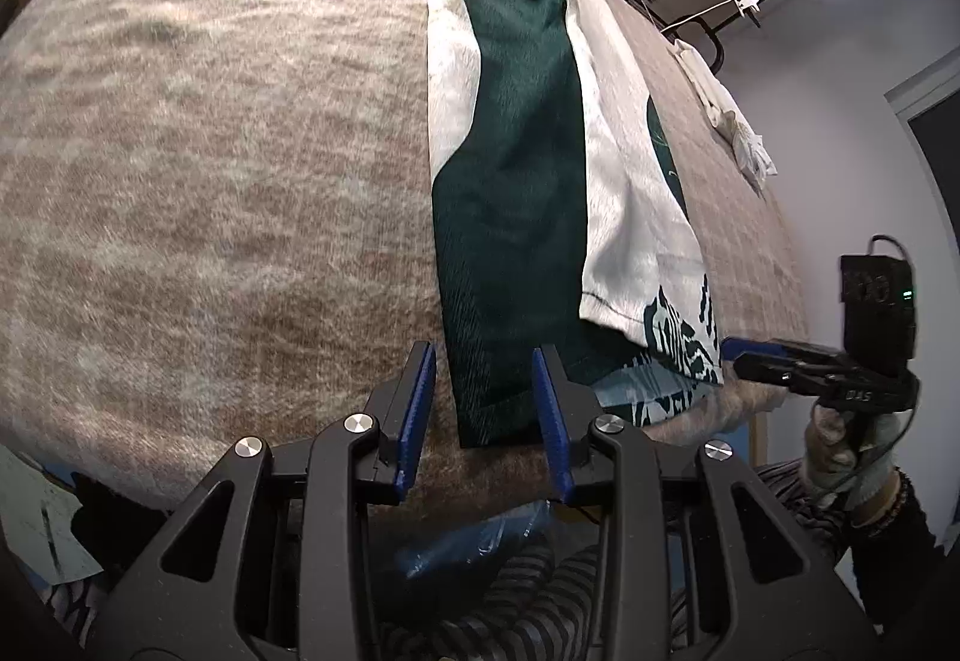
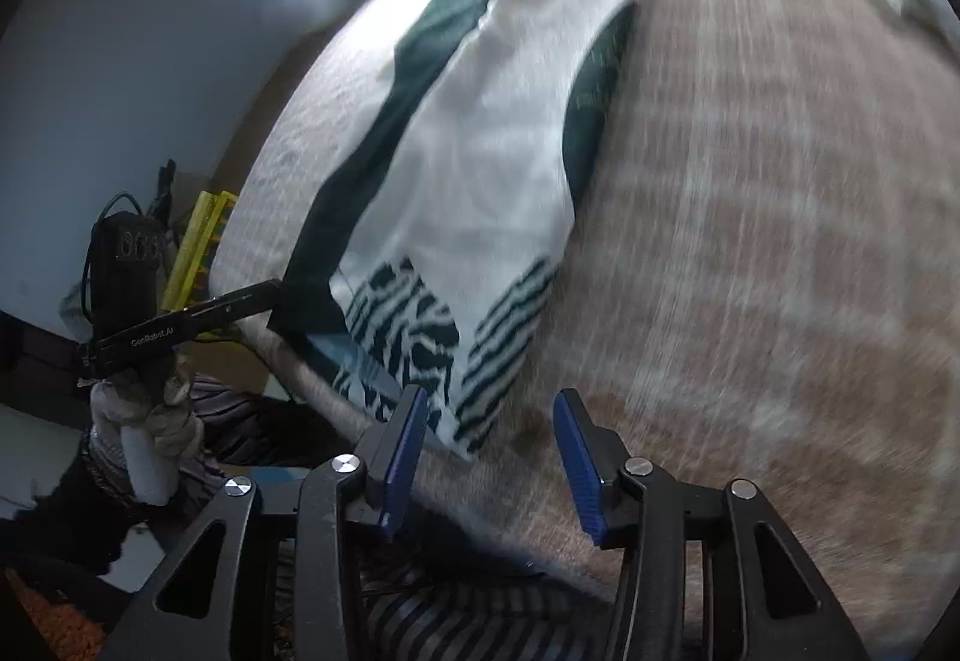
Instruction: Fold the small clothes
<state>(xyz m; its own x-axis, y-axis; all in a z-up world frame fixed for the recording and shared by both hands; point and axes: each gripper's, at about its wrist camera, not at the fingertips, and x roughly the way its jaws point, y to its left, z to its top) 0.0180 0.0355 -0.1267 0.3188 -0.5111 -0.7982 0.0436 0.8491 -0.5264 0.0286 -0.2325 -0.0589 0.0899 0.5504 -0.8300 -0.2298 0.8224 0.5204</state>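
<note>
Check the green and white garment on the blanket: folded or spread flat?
Partly folded. The garment lies as a long strip on the blanket, with a white panel doubled over its dark green layer.

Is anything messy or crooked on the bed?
Yes: the green-and-white garment hangs over the near edge of the brown fuzzy blanket, and a crumpled white cloth sits unfolded at the far side.

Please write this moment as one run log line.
stage: folding | item: green-and-white fabric garment folded lengthwise on beige blanket | left hand-held gripper: open, at hem | right hand-held gripper: open, near corner
</note>
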